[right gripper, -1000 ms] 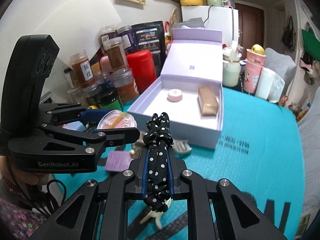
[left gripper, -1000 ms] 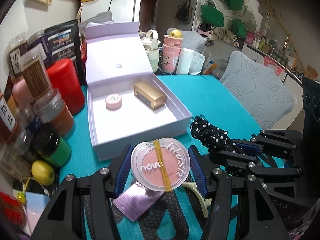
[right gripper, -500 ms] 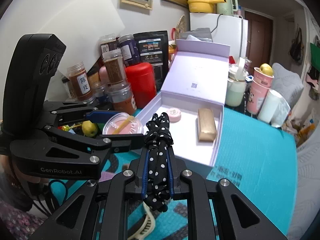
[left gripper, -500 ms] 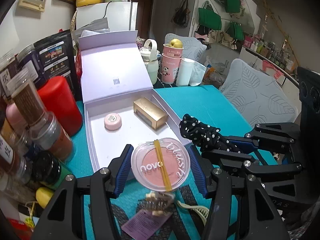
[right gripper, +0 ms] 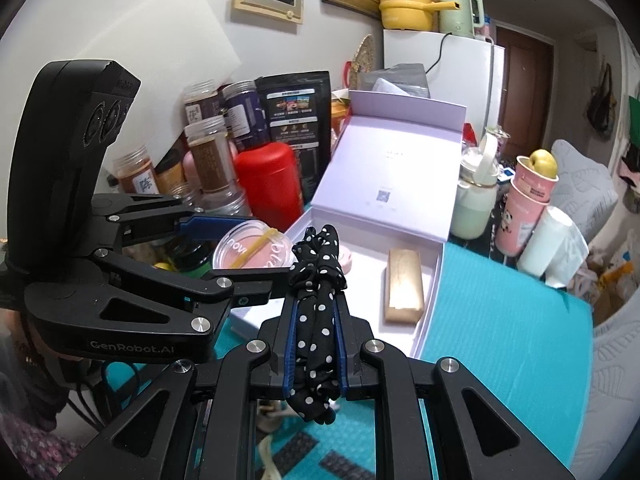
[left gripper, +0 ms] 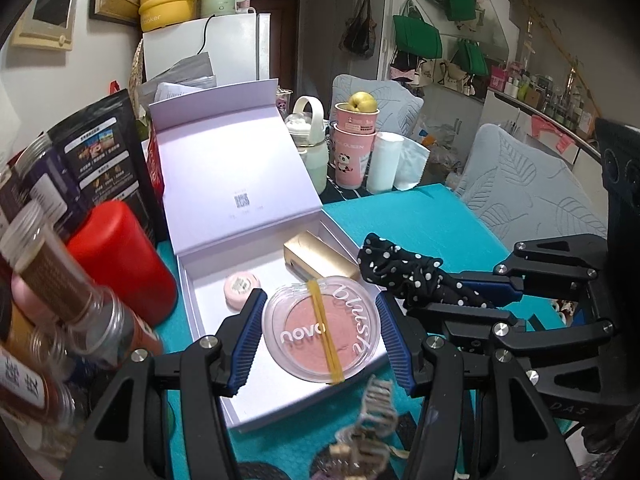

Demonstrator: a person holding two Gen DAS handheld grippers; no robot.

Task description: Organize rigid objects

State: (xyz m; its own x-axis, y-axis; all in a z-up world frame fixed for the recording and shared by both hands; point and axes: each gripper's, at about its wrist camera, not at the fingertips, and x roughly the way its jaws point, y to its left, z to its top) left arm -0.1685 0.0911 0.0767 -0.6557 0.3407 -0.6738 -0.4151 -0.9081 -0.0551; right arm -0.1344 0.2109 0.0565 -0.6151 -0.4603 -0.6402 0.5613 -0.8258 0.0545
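Observation:
My left gripper is shut on a round clear blush compact with a yellow rubber band across it, held over the near end of the open lilac box. Inside the box lie a gold rectangular case and a small pink round tin. My right gripper is shut on a black polka-dot scrunchie, raised in front of the box. In the right wrist view the left gripper with the compact hangs just left of the scrunchie.
Jars, a red canister and dark pouches crowd the left side. Pink cups, a green jug and a white roll stand behind the box. A hair claw lies on the teal mat.
Both grippers have moved forward and up toward the box with their loads. The compact now hangs over the box's near end instead of in front of it.

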